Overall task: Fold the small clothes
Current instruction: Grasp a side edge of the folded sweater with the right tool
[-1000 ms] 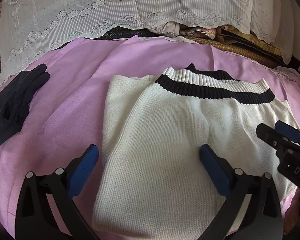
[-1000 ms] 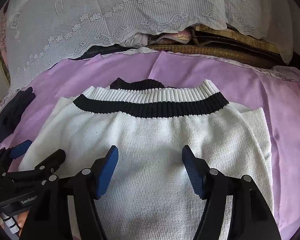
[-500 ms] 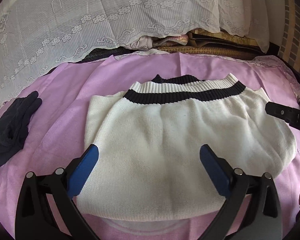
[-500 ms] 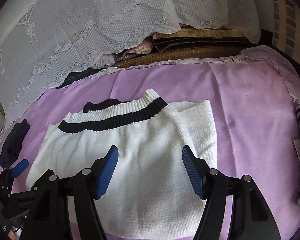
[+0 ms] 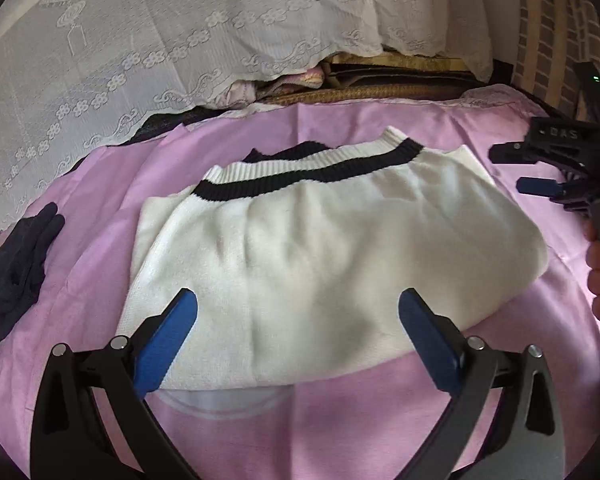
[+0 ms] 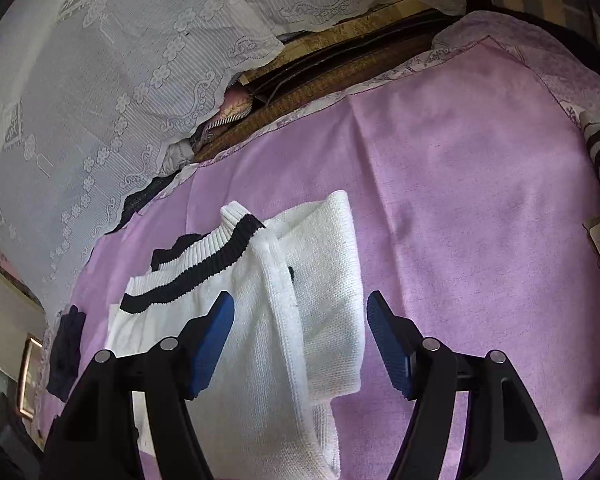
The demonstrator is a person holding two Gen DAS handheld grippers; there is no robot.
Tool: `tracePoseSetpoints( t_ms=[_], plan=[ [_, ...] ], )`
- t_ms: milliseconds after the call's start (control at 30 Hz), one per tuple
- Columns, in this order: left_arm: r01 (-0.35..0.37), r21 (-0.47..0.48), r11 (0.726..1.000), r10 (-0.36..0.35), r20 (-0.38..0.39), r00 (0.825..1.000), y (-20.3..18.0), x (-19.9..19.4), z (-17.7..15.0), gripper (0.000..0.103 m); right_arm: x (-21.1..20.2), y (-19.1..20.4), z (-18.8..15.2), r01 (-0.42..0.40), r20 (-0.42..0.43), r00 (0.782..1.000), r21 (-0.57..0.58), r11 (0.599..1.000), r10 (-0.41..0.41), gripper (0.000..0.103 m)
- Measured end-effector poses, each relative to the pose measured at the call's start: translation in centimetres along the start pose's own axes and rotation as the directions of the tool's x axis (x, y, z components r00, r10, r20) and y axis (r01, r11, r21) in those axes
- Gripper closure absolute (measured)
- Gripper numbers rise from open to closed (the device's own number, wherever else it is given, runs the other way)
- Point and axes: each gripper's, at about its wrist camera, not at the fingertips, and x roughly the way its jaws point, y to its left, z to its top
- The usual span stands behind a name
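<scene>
White knit sweater (image 6: 236, 344) lies folded on the purple bed cover (image 6: 460, 184) just ahead-left of my released, empty right tool (image 6: 300, 336), its length running away from me, nearer than my left tool (image 5: 296, 336).

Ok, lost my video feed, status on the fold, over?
Left gripper open, empty. Right gripper open, empty. White sweater flat on purple sheet, partly folded. Dark garment off to the side, not obstructing.
</scene>
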Motion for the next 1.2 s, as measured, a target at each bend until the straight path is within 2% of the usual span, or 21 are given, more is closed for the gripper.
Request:
tracePoseSetpoints(
  t_ms=[100, 200, 500, 633, 700, 767, 900, 1000, 1033, 1100, 1133, 1200],
  plan=[
    [0.073, 0.077, 0.994, -0.076, 0.045, 0.996, -3.6, -1.4, -0.2, 0.005, 0.1, -1.9, 0.5, -0.057, -0.024, 0.998, 0.082, 0.995, 0.059, 0.034],
    [0.090, 0.182, 0.979, -0.104, 0.068, 0.992, -7.1, -1.8, -0.4, 0.005, 0.8, -2.7, 0.5, -0.097, -0.058, 0.993, 0.112, 0.989, 0.104, 0.034],
    [0.218, 0.308, 0.926, -0.236, 0.021, 0.972, -13.2, -0.6, -0.6, 0.005, 3.6, -3.1, 1.4, -0.188, -0.178, 0.962, 0.110, 0.976, 0.205, 0.034],
    [0.211, 0.402, 0.891, -0.234, 0.010, 0.972, -16.3, 0.1, -1.2, 0.007, 4.8, -3.8, 2.0, -0.255, -0.207, 0.937, 0.148, 0.956, 0.282, 0.034],
    [0.202, 0.447, 0.871, -0.222, -0.009, 0.975, -17.7, 0.8, -1.5, 0.015, 5.4, -4.1, 2.3, -0.284, -0.216, 0.924, 0.163, 0.945, 0.315, 0.034],
    [0.198, 0.465, 0.863, -0.214, -0.019, 0.977, -18.5, 1.3, -1.4, 0.024, 5.8, -3.9, 2.6, -0.300, -0.227, 0.917, 0.153, 0.942, 0.329, 0.034],
    [0.225, 0.421, 0.879, -0.229, -0.043, 0.972, -18.2, 2.2, -0.6, 0.034, 6.7, -2.6, 3.0, -0.312, -0.274, 0.906, 0.084, 0.947, 0.322, 0.034],
    [0.266, 0.367, 0.891, -0.261, -0.063, 0.963, -17.2, 2.9, 0.0, 0.048, 7.3, -1.7, 3.2, -0.314, -0.293, 0.904, 0.040, 0.949, 0.311, 0.034],
    [0.277, 0.350, 0.895, -0.271, -0.068, 0.960, -16.9, 3.1, 0.2, 0.055, 7.3, -1.6, 3.3, -0.311, -0.293, 0.905, 0.036, 0.950, 0.307, 0.037],
    [0.294, 0.317, 0.902, -0.285, -0.077, 0.956, -16.5, 3.5, 0.5, 0.064, 7.6, -1.9, 3.2, -0.299, -0.294, 0.907, 0.051, 0.953, 0.301, 0.057],
    [0.297, 0.301, 0.906, -0.288, -0.076, 0.955, -16.2, 3.7, 0.6, 0.070, 7.9, -2.3, 3.1, -0.312, -0.298, 0.898, 0.084, 0.946, 0.323, 0.069],
    [0.315, 0.276, 0.908, -0.307, -0.071, 0.949, -15.8, 3.7, 0.8, 0.074, 8.1, -2.9, 3.1, -0.328, -0.287, 0.891, 0.125, 0.936, 0.351, 0.074]
  ],
)
